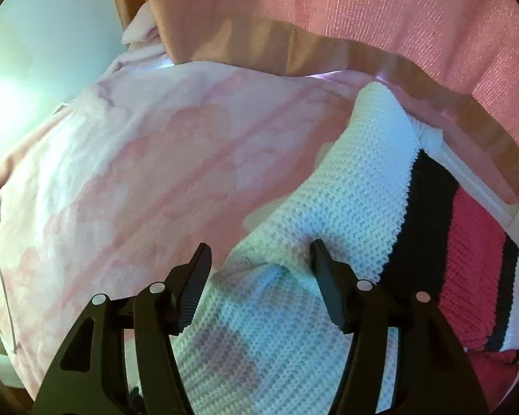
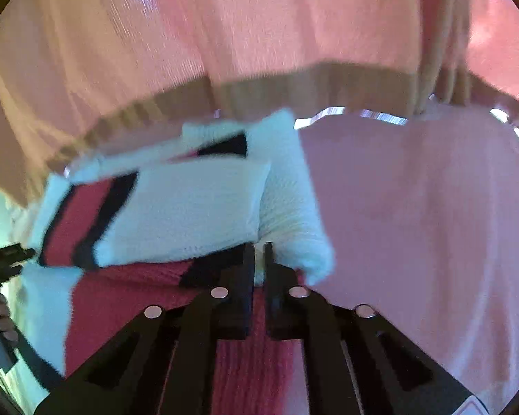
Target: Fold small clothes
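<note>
A small knitted sweater, white with black and red stripes, lies on a pink-and-white tie-dye cloth. My left gripper is open, its fingers astride a white knit sleeve just below it. In the right wrist view the sweater shows folded, its white sleeve laid over the red body. My right gripper is shut on a white knit edge of the sweater. The left gripper shows at the far left of that view.
The person's pink ribbed top with a tan hem hangs close behind the cloth, also in the right wrist view. A pale surface lies to the left of the tie-dye cloth.
</note>
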Tool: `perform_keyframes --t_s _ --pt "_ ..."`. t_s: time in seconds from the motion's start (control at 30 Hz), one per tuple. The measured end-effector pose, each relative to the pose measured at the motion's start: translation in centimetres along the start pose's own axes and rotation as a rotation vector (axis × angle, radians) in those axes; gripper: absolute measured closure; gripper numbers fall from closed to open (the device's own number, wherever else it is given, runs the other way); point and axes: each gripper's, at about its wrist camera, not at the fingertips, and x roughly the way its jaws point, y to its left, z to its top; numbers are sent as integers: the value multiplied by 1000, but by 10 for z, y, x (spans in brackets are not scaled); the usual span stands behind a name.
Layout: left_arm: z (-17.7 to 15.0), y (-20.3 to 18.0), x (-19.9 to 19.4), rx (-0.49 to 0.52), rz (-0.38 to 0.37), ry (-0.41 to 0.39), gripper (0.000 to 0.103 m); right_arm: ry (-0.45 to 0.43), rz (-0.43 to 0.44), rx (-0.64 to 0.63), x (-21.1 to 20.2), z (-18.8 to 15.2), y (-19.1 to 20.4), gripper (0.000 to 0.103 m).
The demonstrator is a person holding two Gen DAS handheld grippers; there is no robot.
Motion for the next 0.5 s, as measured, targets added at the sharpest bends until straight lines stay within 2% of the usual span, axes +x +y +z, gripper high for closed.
perform_keyframes --t_s 0.03,0.07,0.13,0.17,0.2,0.23,0.27,0.4,0.5 --pt "-1 -1 -2 4 -6 0 46 45 -29 -23 6 -4 -5 73" --pt "-3 -3 -5 12 -10 0 46 86 -47 2 8 -8 -12 73" --pt "-12 -5 -14 48 -22 7 43 101 10 88 -10 -18 -26 73" --pt "-16 -6 -17 64 -34 16 40 100 39 115 -25 -27 -31 69" --pt "-23 -5 -24 88 -61 31 39 96 58 126 -45 -41 -33 64" --pt "-30 -3 -31 106 -85 38 38 98 71 122 -58 -51 -32 51" --pt "-39 2 -40 124 -105 40 34 110 101 98 -78 -71 -31 46" --pt "-74 33 -76 163 -139 -2 23 215 151 15 -112 -130 -19 46" --pt "-114 60 -92 201 -163 35 23 277 195 -12 -131 -173 -19 46"
